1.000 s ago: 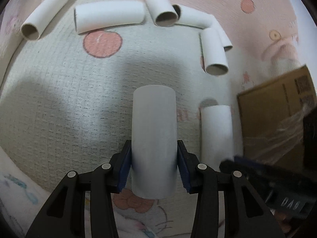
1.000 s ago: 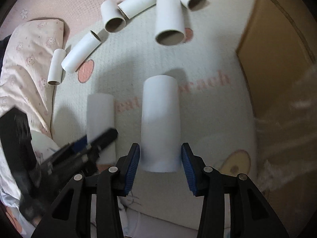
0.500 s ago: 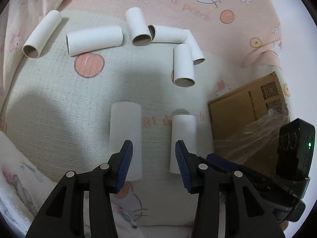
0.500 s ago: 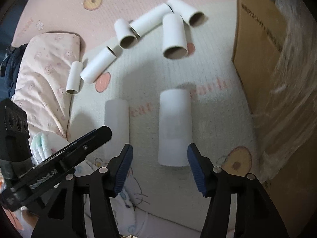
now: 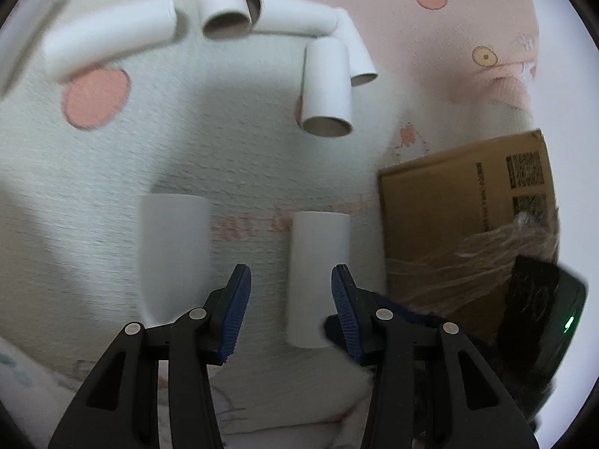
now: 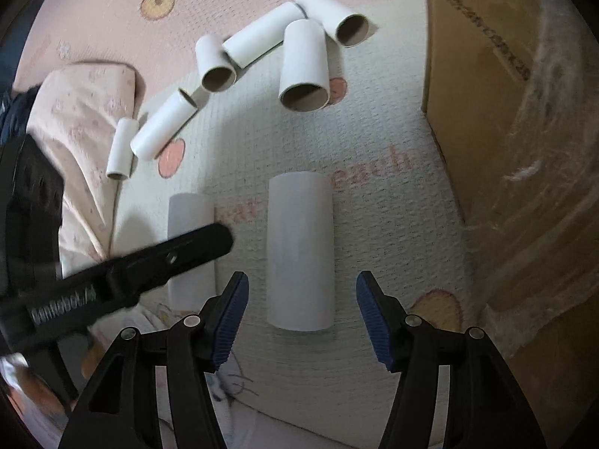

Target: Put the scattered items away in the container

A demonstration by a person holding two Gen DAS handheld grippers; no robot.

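Several white cardboard tubes lie on a pale quilted mat. In the left wrist view my left gripper (image 5: 287,295) is open and empty, with one tube (image 5: 173,254) left of its fingers and another tube (image 5: 318,277) lying partly between them. In the right wrist view my right gripper (image 6: 301,310) is open and empty, held above the near end of a tube (image 6: 300,250). The second tube (image 6: 190,250) lies to its left, partly hidden by the left gripper's body (image 6: 123,273). The cardboard box (image 5: 460,217) stands to the right; it also shows in the right wrist view (image 6: 483,86).
More tubes lie in a loose row at the far side of the mat (image 6: 303,67), (image 5: 325,86). A pink patterned blanket (image 6: 78,112) is bunched at the left. Clear plastic wrap (image 6: 543,187) hangs over the box.
Both grippers have opened and let go of their tubes, which now lie on the mat. Both have pulled back and up, and the left gripper has shifted right.
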